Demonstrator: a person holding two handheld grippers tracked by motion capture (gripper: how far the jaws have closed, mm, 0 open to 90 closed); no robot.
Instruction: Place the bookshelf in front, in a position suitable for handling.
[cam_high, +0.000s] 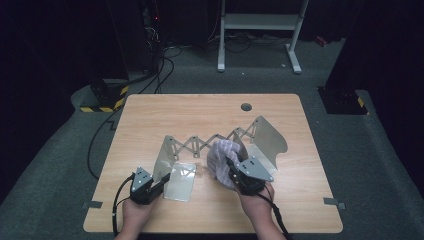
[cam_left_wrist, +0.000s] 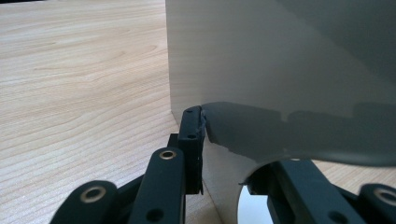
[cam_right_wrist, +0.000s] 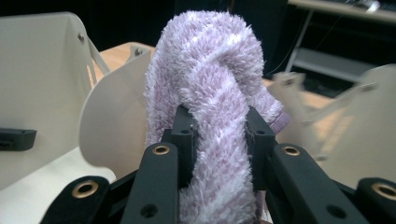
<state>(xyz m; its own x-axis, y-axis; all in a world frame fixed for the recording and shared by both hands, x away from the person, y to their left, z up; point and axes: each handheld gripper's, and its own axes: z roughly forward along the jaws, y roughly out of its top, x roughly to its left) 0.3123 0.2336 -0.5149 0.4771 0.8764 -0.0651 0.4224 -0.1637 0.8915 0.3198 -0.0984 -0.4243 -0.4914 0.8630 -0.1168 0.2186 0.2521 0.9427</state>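
A beige metal folding rack with a scissor lattice stands across the middle of the wooden table. My left gripper is shut on the rack's upright left end plate; in the left gripper view the plate stands between the jaws of the gripper, and it hides the right jaw's tip. My right gripper is shut on a fluffy lilac-and-white towel, held bunched just in front of the lattice. In the right gripper view the towel rises out of the gripper.
The rack's right end plate stands beside the towel. A flat base plate lies next to my left gripper. A round cable hole sits near the table's far edge. Cables and a desk frame lie on the floor beyond.
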